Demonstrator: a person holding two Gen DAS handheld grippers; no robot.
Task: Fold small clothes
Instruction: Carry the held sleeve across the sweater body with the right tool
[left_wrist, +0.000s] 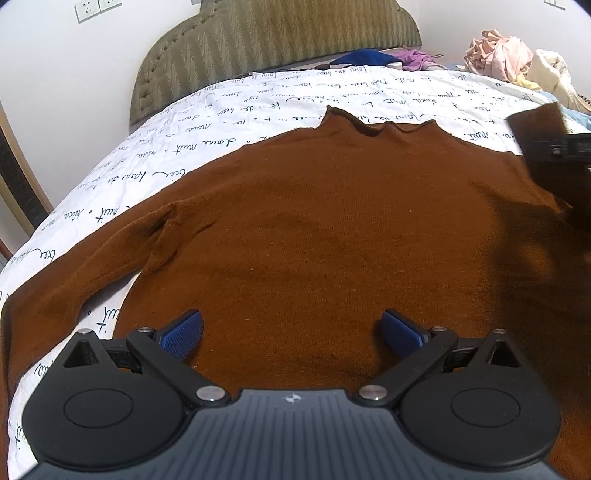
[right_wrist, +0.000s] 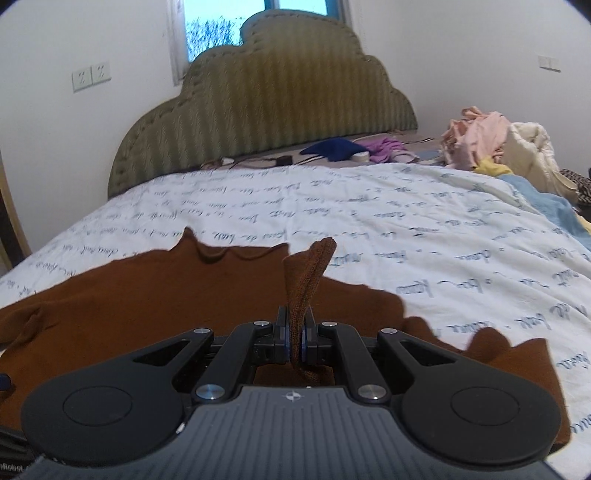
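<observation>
Sweater (left_wrist: 314, 229) flat on bed (left_wrist: 258, 99), mid-frame | left gripper (left_wrist: 291, 332) fingers spread above hem | right gripper (right_wrist: 294, 338) pinching sleeve (right_wrist: 308, 273)

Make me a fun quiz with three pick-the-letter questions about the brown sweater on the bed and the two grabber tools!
1. Where does the brown knitted sweater lie?
A. On the white bedcover with handwriting print
B. On the floor
C. On a chair

2. What colour are the pads of the left gripper?
A. Red
B. Blue
C. Yellow

3. What is the right gripper doing?
A. Standing wide open over the bed
B. Pinching a pillow
C. Pinching a strip of the sweater's brown knit

Answers:
1. A, the sweater is spread flat on the script-printed cover.
2. B, both pads show blue, spread apart above the sweater.
3. C, its jaws are closed with the brown knit sticking up between them.
</observation>
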